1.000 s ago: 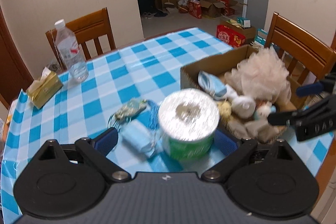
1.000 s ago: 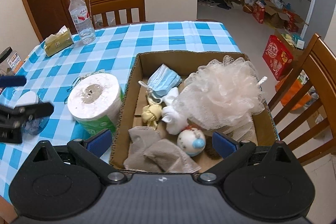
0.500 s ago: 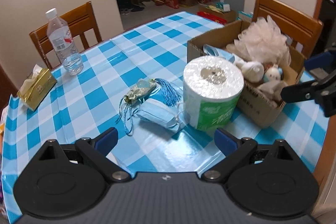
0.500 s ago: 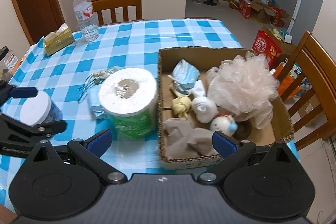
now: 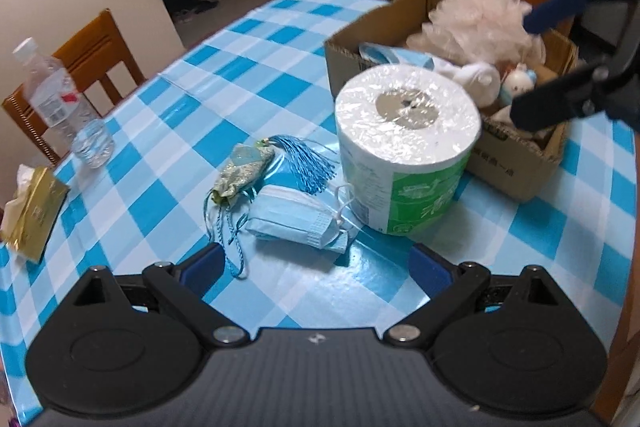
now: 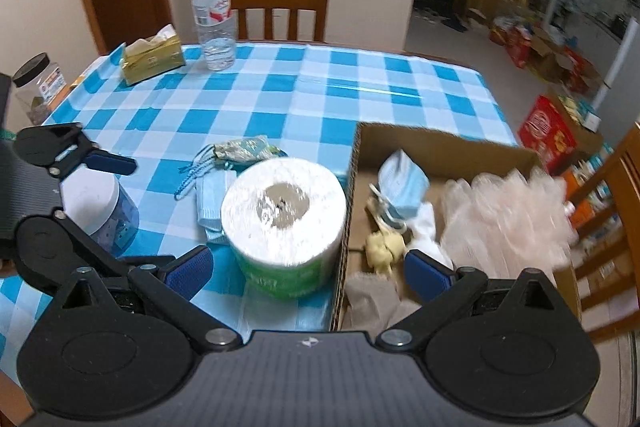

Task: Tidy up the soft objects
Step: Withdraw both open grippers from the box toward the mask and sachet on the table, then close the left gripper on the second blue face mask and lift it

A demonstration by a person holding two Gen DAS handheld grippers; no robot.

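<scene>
both grippers' jaws gape above the face mask (image 5: 298,217) beside the tissue roll (image 5: 404,155).

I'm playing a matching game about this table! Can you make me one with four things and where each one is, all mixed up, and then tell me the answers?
Things:
1. bath pouf
2. toilet paper roll
3. water bottle
4. folded face mask

Places:
A. flat on the tablecloth by the tasselled pouch
B. upright beside the gold tissue pack
C. inside the cardboard box
D. upright on the table, right beside the box

Pairs: 1-C, 2-D, 3-B, 4-A
</scene>
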